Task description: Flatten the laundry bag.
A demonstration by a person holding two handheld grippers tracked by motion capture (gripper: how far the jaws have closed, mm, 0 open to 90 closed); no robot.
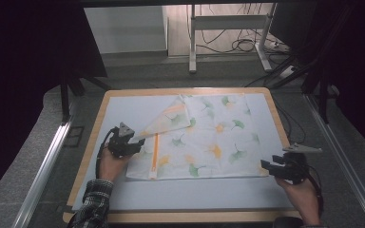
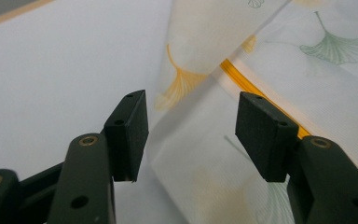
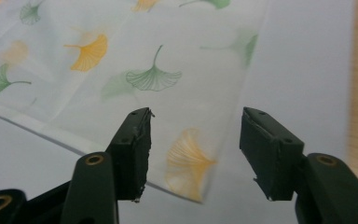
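A thin white cloth point(image 1: 209, 137) printed with green and yellow ginkgo leaves lies spread on the table, its far left corner folded over toward the middle. An orange stripe point(image 1: 155, 154) runs along its left part. My left gripper point(image 1: 140, 141) is open at the cloth's left edge, and the fold point(image 2: 191, 88) and stripe point(image 2: 256, 91) show between its jaws. My right gripper point(image 1: 264, 165) is open at the cloth's near right corner point(image 3: 191, 182), which lies between its jaws, untouched.
The table has a pale blue mat point(image 1: 133, 111) and a wooden rim point(image 1: 185, 217). Metal rails point(image 1: 43, 168) run along both sides. Behind the table stand a desk frame point(image 1: 192, 38) and floor cables point(image 1: 247, 45).
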